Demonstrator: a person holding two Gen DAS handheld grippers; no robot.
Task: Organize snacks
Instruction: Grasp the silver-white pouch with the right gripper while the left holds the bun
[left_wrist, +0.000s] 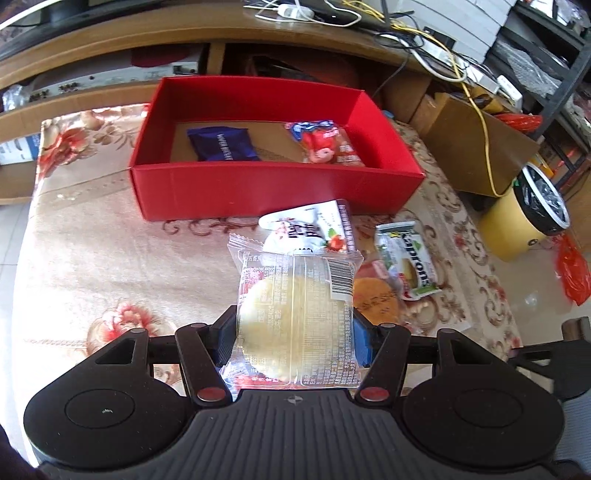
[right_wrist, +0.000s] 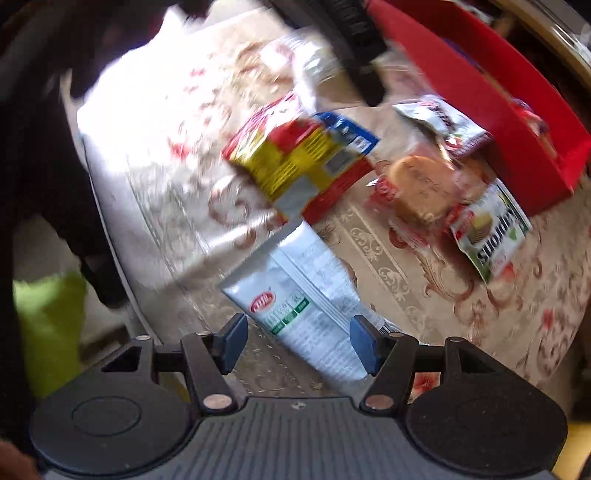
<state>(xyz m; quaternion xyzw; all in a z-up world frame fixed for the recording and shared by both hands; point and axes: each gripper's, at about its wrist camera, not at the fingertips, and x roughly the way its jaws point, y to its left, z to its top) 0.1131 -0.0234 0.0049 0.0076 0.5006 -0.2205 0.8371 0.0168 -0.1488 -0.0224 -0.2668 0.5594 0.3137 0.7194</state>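
A clear-wrapped cookie pkt (left_wrist: 295, 317) was pinched by the left hand-held gripper (left_wrist: 291, 341), near side of the red box (left_wrist: 273, 184). Right hand-held gripper (right_wrist: 299, 341) was spread around a white pouch (right_wrist: 306, 306) on the tabletop (right_wrist: 406, 280).

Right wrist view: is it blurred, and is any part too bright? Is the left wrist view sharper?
Right wrist view: motion blur smears the red box and the yellow-red snack pack; sunlight washes out the tablecloth at upper left. Left wrist view: sharp, print on the clear cookie packet is visible; fisheye bends the shelf edge.
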